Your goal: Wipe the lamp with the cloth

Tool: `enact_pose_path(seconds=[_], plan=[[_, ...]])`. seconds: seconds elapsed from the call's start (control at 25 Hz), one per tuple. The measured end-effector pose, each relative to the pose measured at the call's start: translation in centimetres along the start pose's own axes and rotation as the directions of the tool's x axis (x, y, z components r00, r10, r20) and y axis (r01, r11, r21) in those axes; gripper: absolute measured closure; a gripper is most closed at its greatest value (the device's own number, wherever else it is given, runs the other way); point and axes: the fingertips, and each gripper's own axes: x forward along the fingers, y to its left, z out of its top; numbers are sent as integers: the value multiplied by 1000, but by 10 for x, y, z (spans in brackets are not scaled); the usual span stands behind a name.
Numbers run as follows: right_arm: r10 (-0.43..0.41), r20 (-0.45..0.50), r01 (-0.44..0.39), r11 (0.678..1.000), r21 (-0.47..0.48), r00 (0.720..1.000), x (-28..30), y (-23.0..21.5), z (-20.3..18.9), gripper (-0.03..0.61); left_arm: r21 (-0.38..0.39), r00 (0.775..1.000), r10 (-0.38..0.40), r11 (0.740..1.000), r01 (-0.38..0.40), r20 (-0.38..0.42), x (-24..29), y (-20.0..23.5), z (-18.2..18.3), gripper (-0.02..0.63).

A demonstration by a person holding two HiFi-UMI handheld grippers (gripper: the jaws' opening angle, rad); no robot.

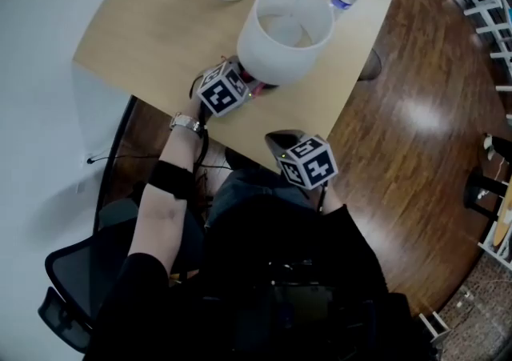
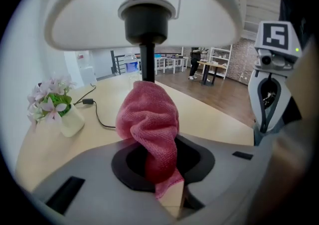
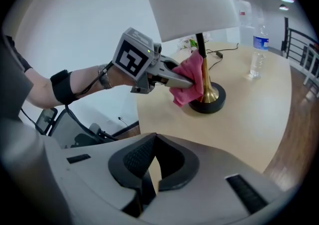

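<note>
Lamp with a white shade stands on the pale wooden surface, a pink cloth bunched against its stem above the round base. The left gripper has its jaws clamped on that cloth. The right gripper, back near the surface's edge, has its jaws closed on nothing.

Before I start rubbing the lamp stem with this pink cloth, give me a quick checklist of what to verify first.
1. Pink woven cloth gripped: ok, left gripper is clamped on it.
2. Cloth against the thin black lamp stem: ok, it looks pressed to it above the brass base.
3. Lamp steadied: not ok, right gripper is shut, empty and away from it.
4. Clear plastic water bottle out of the way: ok, it stands apart.
5. White lampshade sitting level: cannot tell.
</note>
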Motion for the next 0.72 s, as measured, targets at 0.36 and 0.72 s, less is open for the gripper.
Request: enact_pose_path(seconds=[0.36,0.72], plan=[[33,94,-35,999,15,995,-17,-16,13,574,-97,978,-74,994,56,-193,34,-34,-62,523],[73,148,-89,991,102,986,-26,-17,-14,574,-64,953,-22,998,3,-301,4,-49,-83,523]])
